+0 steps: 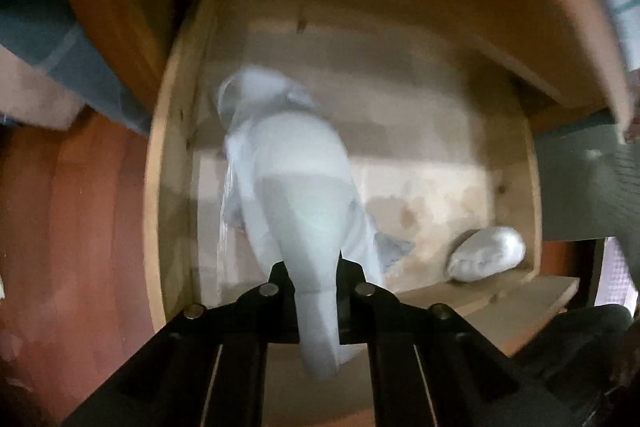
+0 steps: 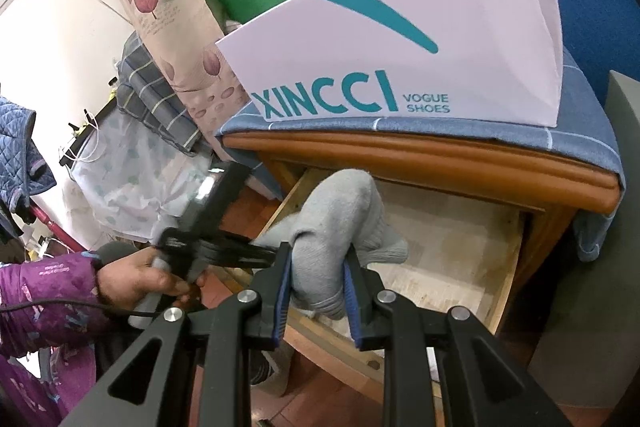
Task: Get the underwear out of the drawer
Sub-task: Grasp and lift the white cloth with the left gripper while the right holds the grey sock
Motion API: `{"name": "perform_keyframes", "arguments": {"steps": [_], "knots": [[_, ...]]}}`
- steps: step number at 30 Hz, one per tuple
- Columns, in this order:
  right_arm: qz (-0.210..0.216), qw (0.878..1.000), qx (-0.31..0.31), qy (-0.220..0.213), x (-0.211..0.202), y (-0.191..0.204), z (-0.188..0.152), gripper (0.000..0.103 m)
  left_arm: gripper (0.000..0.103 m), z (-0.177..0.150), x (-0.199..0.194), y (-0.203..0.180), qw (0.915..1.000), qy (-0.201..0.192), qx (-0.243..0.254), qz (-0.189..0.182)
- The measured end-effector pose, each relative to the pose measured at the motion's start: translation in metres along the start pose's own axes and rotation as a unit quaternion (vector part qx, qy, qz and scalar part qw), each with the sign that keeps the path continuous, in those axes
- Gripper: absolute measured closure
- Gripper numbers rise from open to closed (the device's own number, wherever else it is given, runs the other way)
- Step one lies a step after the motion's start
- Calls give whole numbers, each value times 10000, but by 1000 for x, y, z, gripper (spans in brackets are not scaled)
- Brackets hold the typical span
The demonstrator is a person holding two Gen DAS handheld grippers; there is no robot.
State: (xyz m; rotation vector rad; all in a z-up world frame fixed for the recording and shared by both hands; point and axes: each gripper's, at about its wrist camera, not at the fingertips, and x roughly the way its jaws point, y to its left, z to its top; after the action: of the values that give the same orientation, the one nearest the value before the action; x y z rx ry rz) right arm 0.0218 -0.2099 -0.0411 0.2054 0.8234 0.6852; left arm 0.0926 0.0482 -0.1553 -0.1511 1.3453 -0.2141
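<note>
The wooden drawer [image 1: 168,163] stands pulled out of a nightstand. My left gripper [image 1: 316,279] points down into it, shut on a pale grey underwear garment [image 1: 296,179] that trails from the jaws toward the drawer's back left. A second grey rolled bundle [image 1: 486,255] lies in the drawer's front right corner. In the right wrist view my right gripper [image 2: 318,267] is shut on a grey knit garment [image 2: 340,211] above the drawer [image 2: 508,267]. The left gripper [image 2: 260,251], held by a hand [image 2: 136,279] in a purple sleeve, reaches that fabric from the left. Whether both grip one piece I cannot tell.
A white shoe box [image 2: 400,47] sits on the blue cloth [image 2: 440,135] covering the nightstand top, which overhangs the drawer. Folded bedding and a floral pillow [image 2: 168,27] are piled to the left. Reddish wood floor [image 1: 80,227] lies beside the drawer.
</note>
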Motion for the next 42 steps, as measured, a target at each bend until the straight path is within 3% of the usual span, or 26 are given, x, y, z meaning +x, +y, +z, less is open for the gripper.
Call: {"name": "perform_keyframes", "arguments": {"steps": [6,11,19,27,31,36,42], "knots": [[-13,10000,49,-77,-4,-2,-1,80,98,-11,-52,-6,9962,-681,-250,-477],[-21,9999,107,-118,-10,-3,-3,80,98,-26,-98,-13,9911,-1011,-290,-811],[-90,9996,188,-188,-25,-2,-14,80,97,-48,-187,-31,9819,-1543,-9,-1101],[-74,9989,342,-296,-39,-8,-24,80,97,-52,-278,-58,9666,-2183,396,-1282],[-32,9987,331,-384,-44,-8,-24,80,97,-33,-321,-74,9567,-2514,591,-1347],[40,9985,271,-472,-48,-5,-25,80,97,10,-353,-98,9490,-2818,913,-1079],[115,9982,298,-508,-50,-5,-24,80,96,88,-330,-123,9511,-2768,1299,-448]]}}
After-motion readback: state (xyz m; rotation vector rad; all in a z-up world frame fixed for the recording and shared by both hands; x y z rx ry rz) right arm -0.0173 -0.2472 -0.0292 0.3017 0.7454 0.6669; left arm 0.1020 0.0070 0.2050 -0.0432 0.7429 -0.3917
